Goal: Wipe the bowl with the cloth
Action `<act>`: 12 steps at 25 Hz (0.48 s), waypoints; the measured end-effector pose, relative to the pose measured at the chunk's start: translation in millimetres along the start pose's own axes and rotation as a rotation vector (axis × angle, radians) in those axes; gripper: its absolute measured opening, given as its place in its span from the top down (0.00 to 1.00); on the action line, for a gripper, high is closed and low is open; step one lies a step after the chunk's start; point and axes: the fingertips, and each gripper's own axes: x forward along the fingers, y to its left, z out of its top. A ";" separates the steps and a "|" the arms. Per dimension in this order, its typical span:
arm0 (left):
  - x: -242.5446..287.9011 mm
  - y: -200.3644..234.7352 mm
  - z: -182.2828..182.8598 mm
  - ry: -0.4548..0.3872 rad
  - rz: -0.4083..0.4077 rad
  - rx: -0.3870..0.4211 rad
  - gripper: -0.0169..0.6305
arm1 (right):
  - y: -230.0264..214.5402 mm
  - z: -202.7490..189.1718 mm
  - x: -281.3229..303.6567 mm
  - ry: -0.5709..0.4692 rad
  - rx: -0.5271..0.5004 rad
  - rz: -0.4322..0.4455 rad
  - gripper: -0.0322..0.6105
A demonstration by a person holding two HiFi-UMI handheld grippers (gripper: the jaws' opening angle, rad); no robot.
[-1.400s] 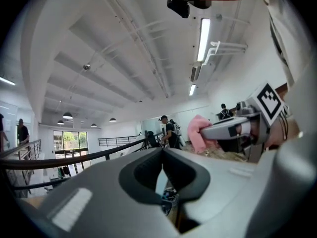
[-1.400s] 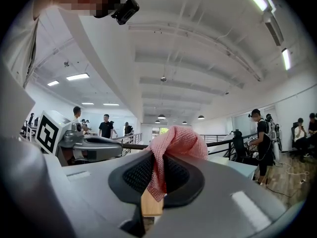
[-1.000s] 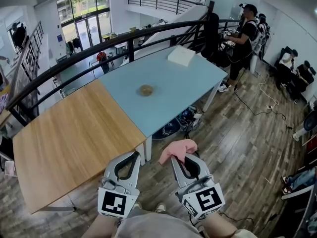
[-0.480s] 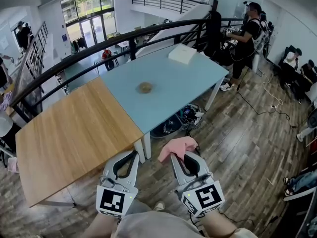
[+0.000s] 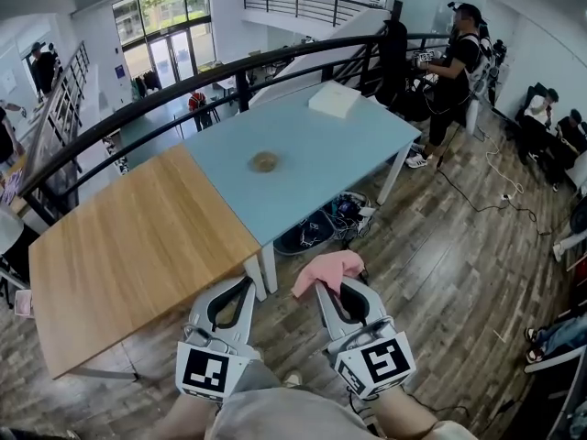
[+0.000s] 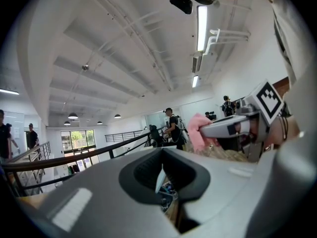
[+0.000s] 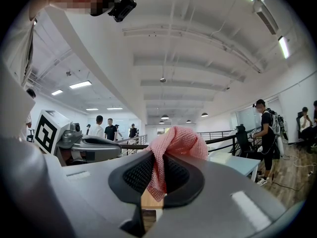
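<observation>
A small brownish bowl (image 5: pixel 264 161) sits on the light blue table (image 5: pixel 321 154), far ahead of both grippers. My right gripper (image 5: pixel 332 284) is shut on a pink knitted cloth (image 5: pixel 327 269), which bunches above its jaws; the right gripper view shows the cloth (image 7: pixel 173 148) pinched between them. My left gripper (image 5: pixel 246 287) is shut with nothing in it, held beside the right one over the floor, near the corner of the tables. In the left gripper view its jaws (image 6: pixel 161 175) meet, and the cloth (image 6: pixel 198 132) shows to the right.
A wooden table (image 5: pixel 128 246) adjoins the blue one on the left. A white box (image 5: pixel 335 100) lies at the blue table's far end. A black railing (image 5: pixel 202 71) runs behind the tables. People stand at the far right (image 5: pixel 456 58); cables and bags lie on the floor.
The view has drawn slightly closer to the tables. Both grippers keep their hold and position; the cloth stays in the right one.
</observation>
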 end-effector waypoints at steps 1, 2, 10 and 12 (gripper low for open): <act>-0.7 0.2 -0.3 0.001 0.003 -0.003 0.97 | 0.0 0.0 0.1 0.001 0.000 0.002 0.89; -1.5 0.8 -0.8 0.003 0.007 -0.006 0.97 | 0.3 0.1 0.3 0.002 -0.001 0.004 0.89; 3.4 -0.4 -5.7 -0.014 0.000 -0.025 0.97 | -4.2 -9.2 1.6 0.017 -0.004 -0.001 0.89; 8.7 0.9 -6.5 -0.026 -0.010 -0.026 0.97 | -6.7 -13.2 6.6 0.024 -0.004 -0.003 0.89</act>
